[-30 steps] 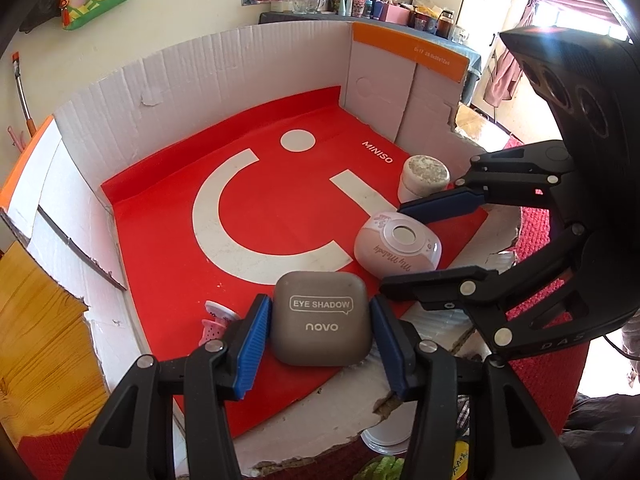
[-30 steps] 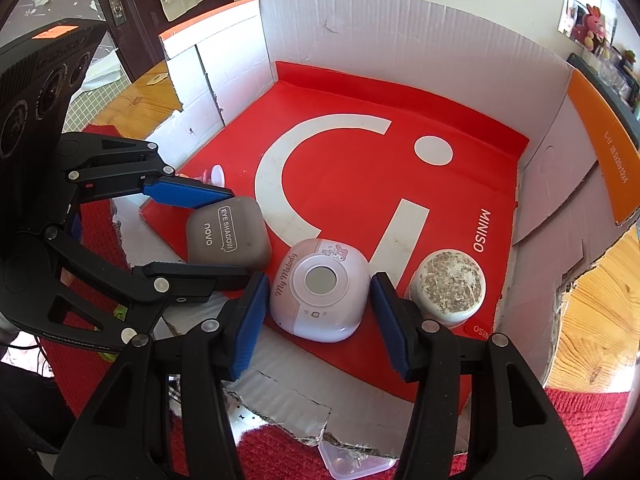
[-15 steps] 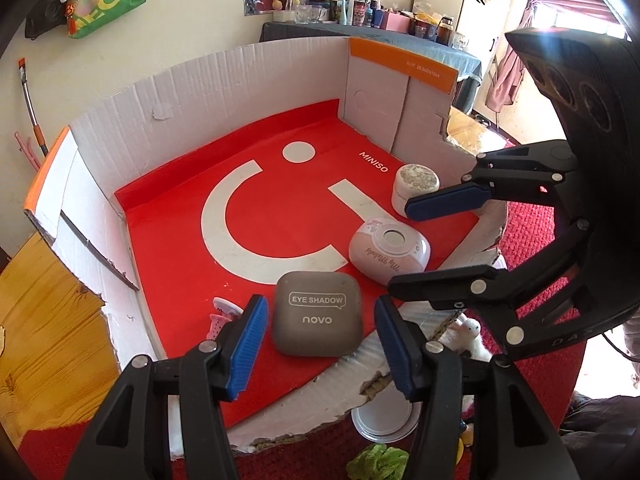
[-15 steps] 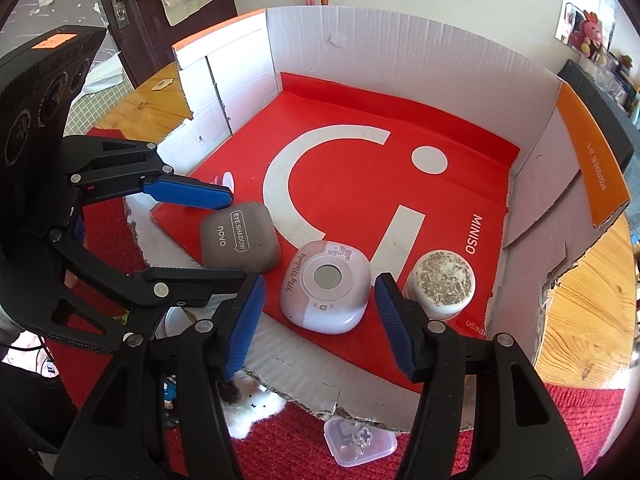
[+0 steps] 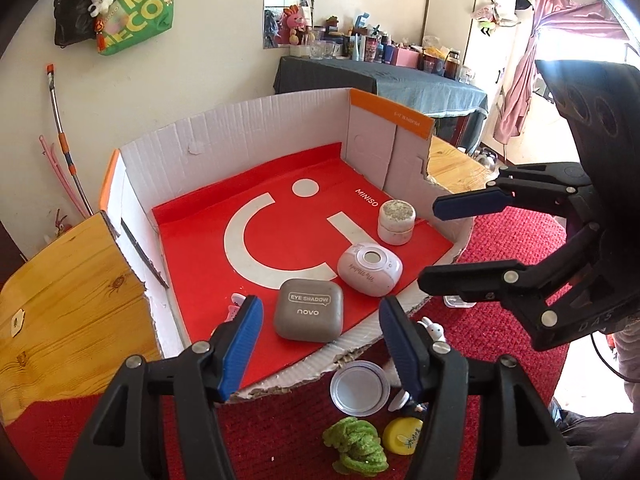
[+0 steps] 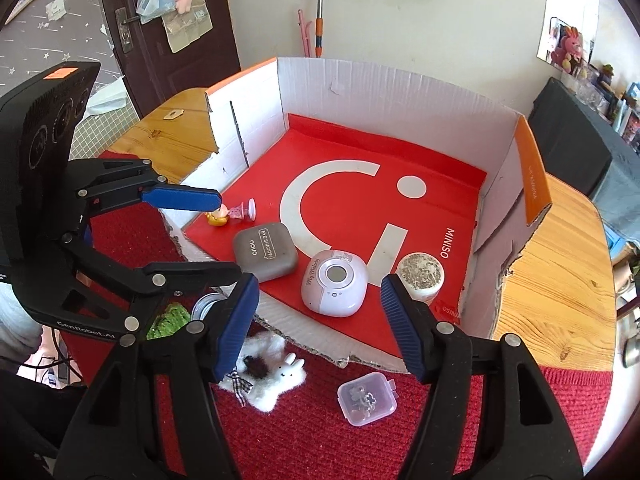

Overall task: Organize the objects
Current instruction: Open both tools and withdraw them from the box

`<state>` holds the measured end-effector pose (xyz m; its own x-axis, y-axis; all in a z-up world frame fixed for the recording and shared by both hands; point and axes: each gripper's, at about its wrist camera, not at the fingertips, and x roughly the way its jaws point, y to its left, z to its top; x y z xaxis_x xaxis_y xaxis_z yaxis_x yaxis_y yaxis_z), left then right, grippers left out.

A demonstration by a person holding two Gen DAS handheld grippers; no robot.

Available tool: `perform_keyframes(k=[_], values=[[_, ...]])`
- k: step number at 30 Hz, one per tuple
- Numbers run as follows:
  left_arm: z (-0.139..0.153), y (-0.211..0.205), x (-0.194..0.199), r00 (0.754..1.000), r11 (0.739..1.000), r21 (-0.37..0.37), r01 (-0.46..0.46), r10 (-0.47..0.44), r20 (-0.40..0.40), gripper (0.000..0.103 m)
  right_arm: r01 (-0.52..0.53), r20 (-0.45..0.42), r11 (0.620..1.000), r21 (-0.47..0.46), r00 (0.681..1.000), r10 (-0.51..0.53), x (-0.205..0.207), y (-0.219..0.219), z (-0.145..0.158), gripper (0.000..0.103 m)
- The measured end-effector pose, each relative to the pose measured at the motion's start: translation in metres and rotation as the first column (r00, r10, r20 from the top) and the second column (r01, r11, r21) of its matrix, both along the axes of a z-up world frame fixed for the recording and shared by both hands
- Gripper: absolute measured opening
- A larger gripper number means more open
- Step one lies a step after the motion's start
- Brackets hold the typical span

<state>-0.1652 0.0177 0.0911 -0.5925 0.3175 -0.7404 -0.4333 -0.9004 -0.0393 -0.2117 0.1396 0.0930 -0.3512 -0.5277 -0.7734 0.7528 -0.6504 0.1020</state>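
Observation:
A grey eye shadow case lies at the front of a cardboard box lined in red. Beside it sit a pink-white round case and a white jar with a speckled lid. My left gripper hangs above and short of the grey case, jaws opening, pads clear of it. My right gripper hovers likewise over the pink-white case, jaws opening, touching nothing.
A small pink item and a yellow duck lie in the box's left front corner. On the red mat before the torn front wall are a clear lid, a green fuzzy lump, a yellow cap, a fluffy bunny and a clear small box.
Both grippers have risen and drawn back from the box, and their jaws have spread wider. The grey case and the pink-white case stay where they lay.

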Motion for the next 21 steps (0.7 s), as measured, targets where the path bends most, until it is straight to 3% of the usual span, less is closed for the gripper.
perform_keyframes(k=[11,21], values=[[0.034,-0.004,0.045,0.989,0.997,0.051,-0.050,0.057,-0.135,0.080,0.054,-0.068,0.996,-0.067,0.996,-0.059,0.032,0.030,0.027,0.078],[0.034,-0.011,0.081,0.968,0.985,0.113,-0.127,0.148,-0.201,0.084,0.119,-0.130,0.984,-0.130,0.982,-0.136,0.059,0.055,0.040,0.085]])
